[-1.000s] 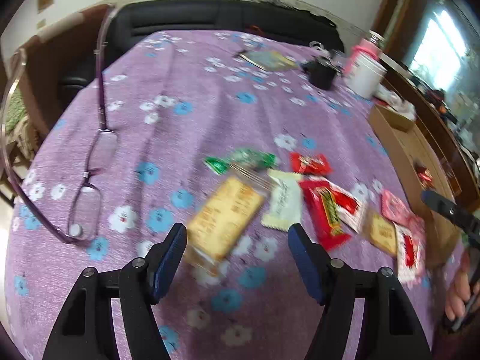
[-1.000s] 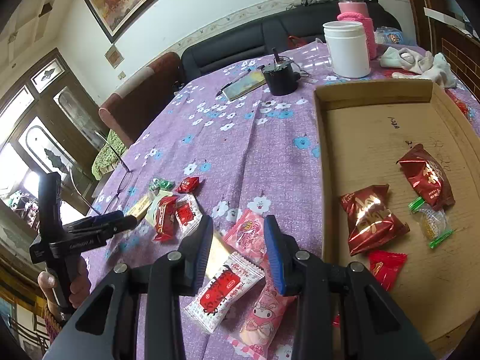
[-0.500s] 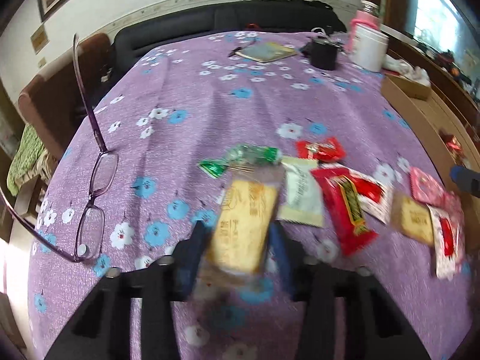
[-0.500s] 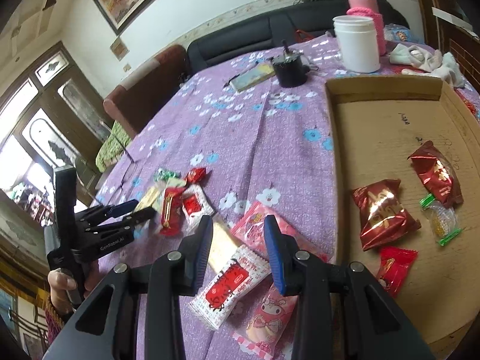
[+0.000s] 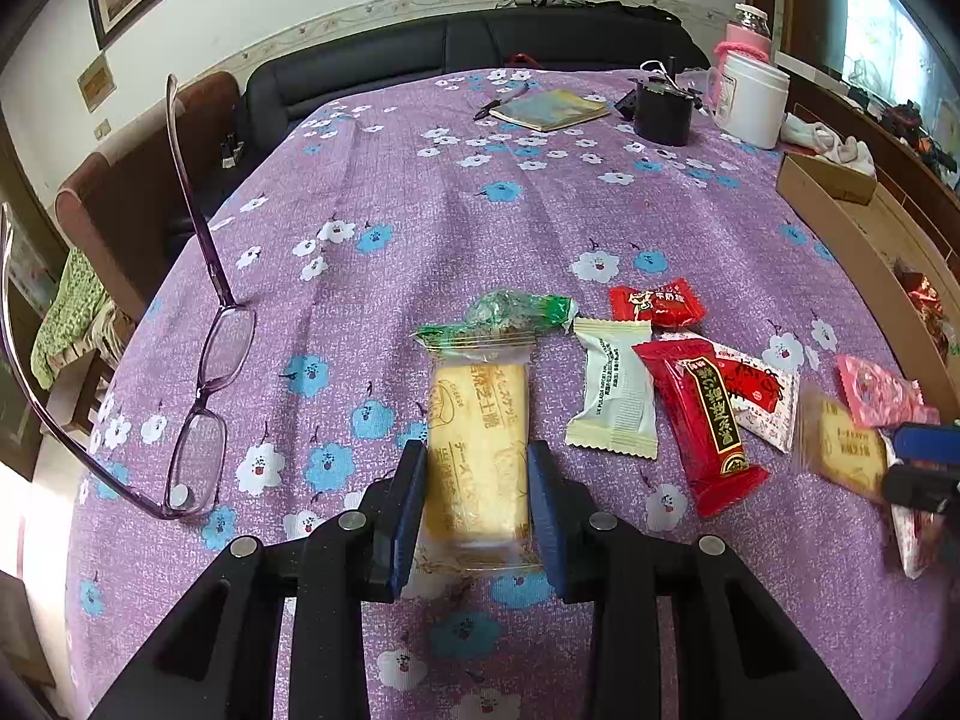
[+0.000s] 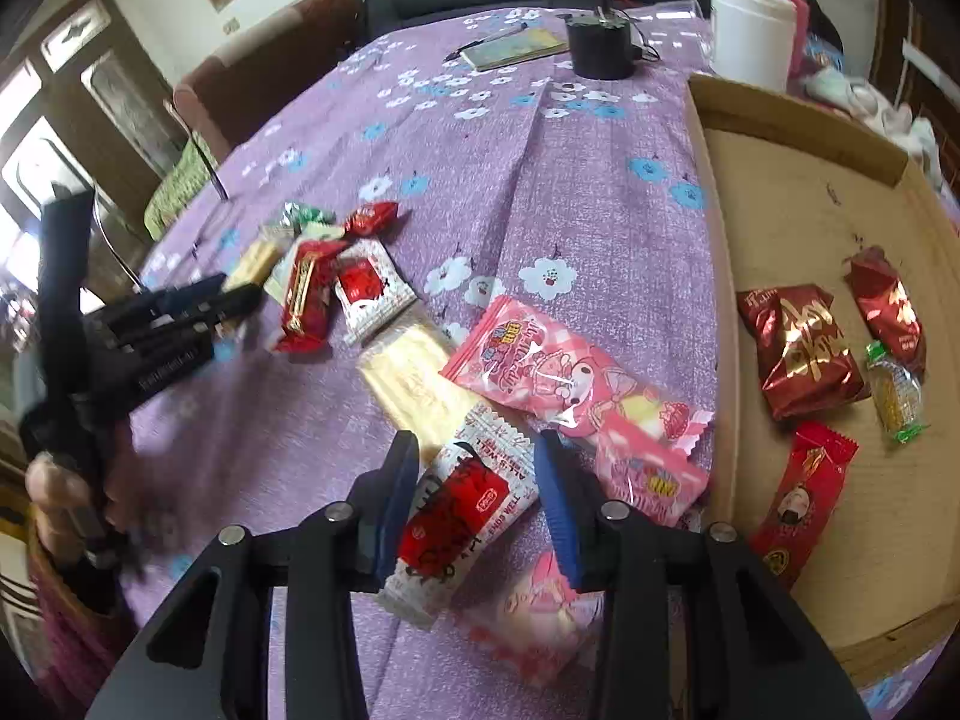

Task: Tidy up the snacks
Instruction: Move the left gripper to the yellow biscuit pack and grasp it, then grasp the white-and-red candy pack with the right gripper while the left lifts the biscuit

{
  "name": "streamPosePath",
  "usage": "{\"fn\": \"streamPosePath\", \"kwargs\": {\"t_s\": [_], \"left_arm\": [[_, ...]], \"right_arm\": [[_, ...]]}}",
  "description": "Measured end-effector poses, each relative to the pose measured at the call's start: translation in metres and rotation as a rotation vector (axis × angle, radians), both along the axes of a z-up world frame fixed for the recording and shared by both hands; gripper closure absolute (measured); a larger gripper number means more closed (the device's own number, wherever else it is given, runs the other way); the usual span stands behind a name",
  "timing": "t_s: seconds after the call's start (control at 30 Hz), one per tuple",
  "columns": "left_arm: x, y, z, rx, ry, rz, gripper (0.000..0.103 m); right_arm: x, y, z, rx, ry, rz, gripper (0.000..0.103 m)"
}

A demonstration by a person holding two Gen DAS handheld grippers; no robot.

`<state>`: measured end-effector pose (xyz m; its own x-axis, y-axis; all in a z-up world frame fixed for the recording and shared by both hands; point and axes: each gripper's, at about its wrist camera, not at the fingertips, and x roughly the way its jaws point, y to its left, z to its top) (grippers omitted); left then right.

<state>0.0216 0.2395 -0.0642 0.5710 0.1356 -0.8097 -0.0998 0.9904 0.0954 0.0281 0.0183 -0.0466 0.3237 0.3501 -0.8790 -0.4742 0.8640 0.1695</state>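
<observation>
On the purple flowered cloth lies a yellow biscuit pack point(image 5: 480, 414). My left gripper point(image 5: 477, 504) is closing on it, and its blue pads touch both long sides. A green candy point(image 5: 510, 312), a white packet point(image 5: 618, 396) and a long red bar point(image 5: 702, 420) lie just beyond and to the right. My right gripper point(image 6: 477, 498) hangs low over a white-and-red packet point(image 6: 459, 510). Its jaws are opening, with the packet between them and a gap at each pad. A pink packet point(image 6: 558, 366) lies beside it. The cardboard tray point(image 6: 780, 192) on the right holds several snacks.
Purple glasses point(image 5: 204, 396) lie open at the left, close to the table edge. A notebook point(image 5: 549, 108), a black pot point(image 5: 663, 114) and a white jar point(image 5: 753, 102) stand at the far end. A second yellow biscuit point(image 6: 414, 384) lies just beyond the right gripper's fingers.
The left jaws closed in from wide apart until they touched the yellow biscuit pack. The right gripper dropped closer to the white-and-red packet and its jaws spread a little.
</observation>
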Motion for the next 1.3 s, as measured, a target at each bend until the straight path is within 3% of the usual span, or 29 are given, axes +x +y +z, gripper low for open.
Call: {"fn": "streamPosePath", "kwargs": {"t_s": [0.07, 0.13, 0.2, 0.3, 0.4, 0.5, 0.57, 0.6, 0.7, 0.73, 0.8, 0.87, 0.93, 1.07, 1.3], "left_arm": [[0.0, 0.001, 0.0, -0.003, 0.0, 0.001, 0.068], [0.0, 0.001, 0.0, -0.004, 0.0, 0.002, 0.068], [0.0, 0.001, 0.0, 0.001, -0.001, 0.0, 0.068], [0.0, 0.001, 0.0, 0.004, -0.001, -0.002, 0.067], [0.0, 0.001, 0.0, -0.001, -0.001, 0.0, 0.067], [0.0, 0.002, 0.0, -0.002, -0.002, 0.006, 0.065], [0.001, 0.004, 0.0, -0.016, 0.0, 0.012, 0.064], [0.002, 0.006, 0.0, -0.015, 0.0, 0.02, 0.058], [0.005, 0.014, -0.002, 0.002, -0.004, 0.087, 0.027], [0.006, 0.018, -0.003, -0.017, -0.002, 0.093, 0.027], [0.007, 0.021, -0.003, -0.045, 0.001, 0.091, 0.029], [0.007, 0.016, -0.003, -0.046, -0.005, 0.074, 0.043], [0.006, 0.006, -0.002, -0.019, -0.017, 0.047, 0.067], [0.003, -0.019, -0.005, 0.143, -0.046, 0.022, 0.067], [-0.002, 0.001, 0.007, 0.022, -0.068, 0.059, 0.068]], "right_arm": [[-0.006, 0.008, -0.003, -0.068, -0.043, 0.037, 0.057], [-0.016, 0.018, -0.004, -0.119, -0.091, 0.08, 0.059], [-0.026, 0.028, -0.003, -0.094, -0.093, 0.171, 0.065], [-0.045, 0.042, 0.006, 0.007, -0.077, 0.316, 0.065], [-0.047, 0.039, 0.016, 0.027, -0.12, 0.298, 0.064], [-0.037, 0.032, 0.015, 0.019, -0.082, 0.254, 0.062], [-0.041, 0.033, 0.016, 0.023, -0.063, 0.29, 0.062], [-0.046, 0.036, 0.016, 0.015, -0.064, 0.305, 0.061], [-0.057, 0.052, 0.004, -0.058, -0.053, 0.357, 0.058], [-0.062, 0.057, -0.001, -0.096, -0.06, 0.372, 0.058], [-0.071, 0.064, -0.007, -0.148, -0.079, 0.405, 0.058], [-0.081, 0.068, -0.01, -0.187, -0.109, 0.436, 0.061], [-0.086, 0.068, -0.009, -0.175, -0.117, 0.46, 0.073], [-0.089, 0.066, -0.006, -0.159, -0.161, 0.465, 0.081], [-0.061, 0.038, 0.026, 0.08, -0.169, 0.326, 0.081]]}}
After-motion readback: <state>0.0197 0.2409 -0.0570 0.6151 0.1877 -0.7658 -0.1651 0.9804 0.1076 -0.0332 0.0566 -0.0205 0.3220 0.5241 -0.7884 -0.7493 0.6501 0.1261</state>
